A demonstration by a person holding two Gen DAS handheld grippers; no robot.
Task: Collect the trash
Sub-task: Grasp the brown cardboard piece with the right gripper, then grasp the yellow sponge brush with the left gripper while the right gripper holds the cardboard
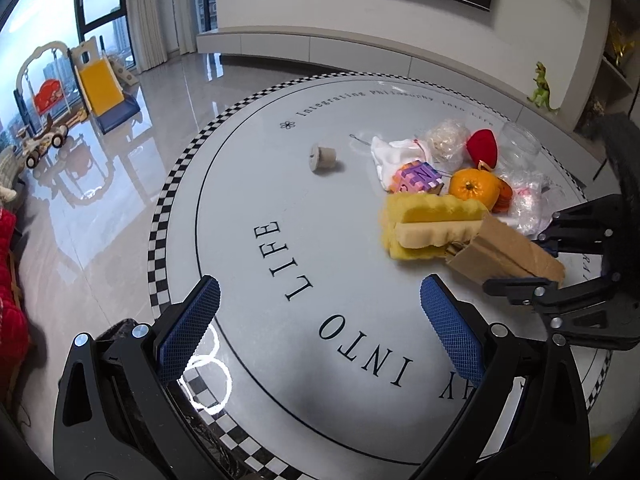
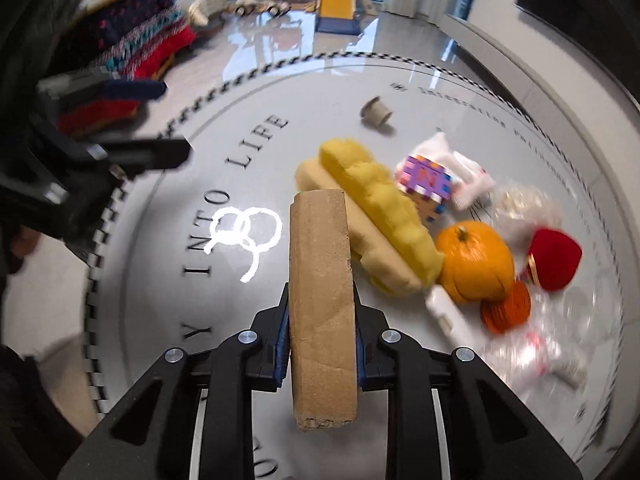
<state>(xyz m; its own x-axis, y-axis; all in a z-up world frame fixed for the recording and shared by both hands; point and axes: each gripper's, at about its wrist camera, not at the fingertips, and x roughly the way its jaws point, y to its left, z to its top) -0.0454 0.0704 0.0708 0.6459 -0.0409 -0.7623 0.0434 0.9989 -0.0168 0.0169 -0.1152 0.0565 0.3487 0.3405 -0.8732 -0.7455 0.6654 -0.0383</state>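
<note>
My right gripper (image 2: 321, 344) is shut on a flat brown paper bag (image 2: 321, 300) and holds it above the round table; the bag also shows in the left wrist view (image 1: 506, 250), with the right gripper (image 1: 520, 264) clamped on it. My left gripper (image 1: 320, 320) is open and empty over the table's near edge. A yellow sponge (image 1: 430, 226) lies just beyond the bag's end, also in the right wrist view (image 2: 380, 204). A grey paper cup (image 1: 322, 157) lies on its side farther off.
On the round white table (image 1: 280, 184) lie an orange (image 1: 474, 188), a coloured cube (image 1: 418, 178), a red box (image 1: 484, 148), white cloth (image 1: 390, 152), clear plastic wrap (image 1: 528, 200) and a clear jar (image 1: 518, 142). Toys and a slide (image 1: 100, 84) stand on the floor.
</note>
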